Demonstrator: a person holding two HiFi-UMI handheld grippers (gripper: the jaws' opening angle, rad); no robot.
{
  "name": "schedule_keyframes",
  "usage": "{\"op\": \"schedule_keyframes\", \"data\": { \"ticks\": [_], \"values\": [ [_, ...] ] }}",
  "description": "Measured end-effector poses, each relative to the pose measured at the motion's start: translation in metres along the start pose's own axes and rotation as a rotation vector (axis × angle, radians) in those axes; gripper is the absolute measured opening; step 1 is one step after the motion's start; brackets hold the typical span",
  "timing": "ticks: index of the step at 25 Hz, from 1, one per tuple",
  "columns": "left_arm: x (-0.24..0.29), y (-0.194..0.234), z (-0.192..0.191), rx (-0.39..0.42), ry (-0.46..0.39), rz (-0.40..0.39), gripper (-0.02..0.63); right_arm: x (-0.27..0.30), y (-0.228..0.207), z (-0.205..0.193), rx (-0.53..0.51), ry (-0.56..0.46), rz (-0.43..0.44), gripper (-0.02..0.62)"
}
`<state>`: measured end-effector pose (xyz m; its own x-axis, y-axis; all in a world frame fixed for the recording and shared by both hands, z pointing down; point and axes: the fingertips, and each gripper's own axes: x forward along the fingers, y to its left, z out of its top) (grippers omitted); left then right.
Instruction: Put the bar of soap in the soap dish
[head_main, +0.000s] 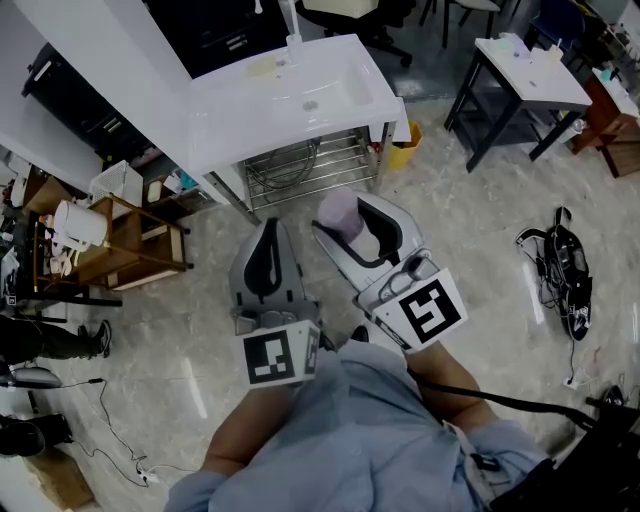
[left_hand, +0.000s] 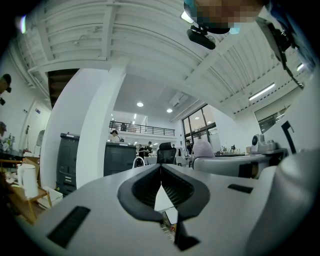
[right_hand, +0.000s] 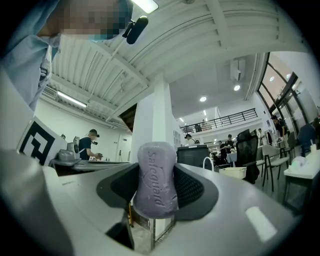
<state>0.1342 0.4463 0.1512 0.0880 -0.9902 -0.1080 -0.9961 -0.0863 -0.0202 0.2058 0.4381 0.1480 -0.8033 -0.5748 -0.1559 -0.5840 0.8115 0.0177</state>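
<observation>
A lilac bar of soap (right_hand: 156, 180) stands upright between the jaws of my right gripper (right_hand: 157, 192), which is shut on it. In the head view the soap (head_main: 340, 212) sticks out of the right gripper (head_main: 352, 224) above the floor, in front of a white washbasin (head_main: 290, 100). A small yellowish dish (head_main: 265, 67) lies on the basin's back left, beside the tap (head_main: 292, 38). My left gripper (head_main: 268, 228) hangs next to the right one. Its jaws meet at the tips with nothing between them (left_hand: 161, 175).
A metal rack (head_main: 305, 165) sits beneath the basin, with a yellow bin (head_main: 406, 146) to its right. At the left is a wooden shelf (head_main: 130, 250) carrying a white kettle (head_main: 80, 224). A white table (head_main: 530, 70) stands at the back right, and cables (head_main: 562, 268) lie on the floor.
</observation>
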Motion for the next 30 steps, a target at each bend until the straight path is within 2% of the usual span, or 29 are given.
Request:
{"op": "schedule_keyframes", "data": {
  "ticks": [6,12,17,23,30],
  "values": [
    [0.008,-0.005,-0.012,0.022,0.032,0.0,0.008,0.0,-0.016,-0.007,0.014,0.004,-0.003,0.202],
    [0.034,0.015,-0.026,-0.008,0.048,-0.004,0.008,0.03,-0.026,-0.021,0.016,0.027,0.001,0.202],
    [0.077,0.049,-0.041,-0.043,0.052,-0.027,0.008,0.08,-0.041,-0.036,0.003,0.04,-0.004,0.202],
    [0.141,0.105,-0.039,-0.053,0.019,-0.039,0.008,0.156,-0.06,-0.042,-0.008,0.044,-0.009,0.202],
    [0.184,0.154,-0.043,-0.076,0.011,-0.074,0.008,0.228,-0.071,-0.048,-0.029,0.054,-0.027,0.202]
  ]
}}
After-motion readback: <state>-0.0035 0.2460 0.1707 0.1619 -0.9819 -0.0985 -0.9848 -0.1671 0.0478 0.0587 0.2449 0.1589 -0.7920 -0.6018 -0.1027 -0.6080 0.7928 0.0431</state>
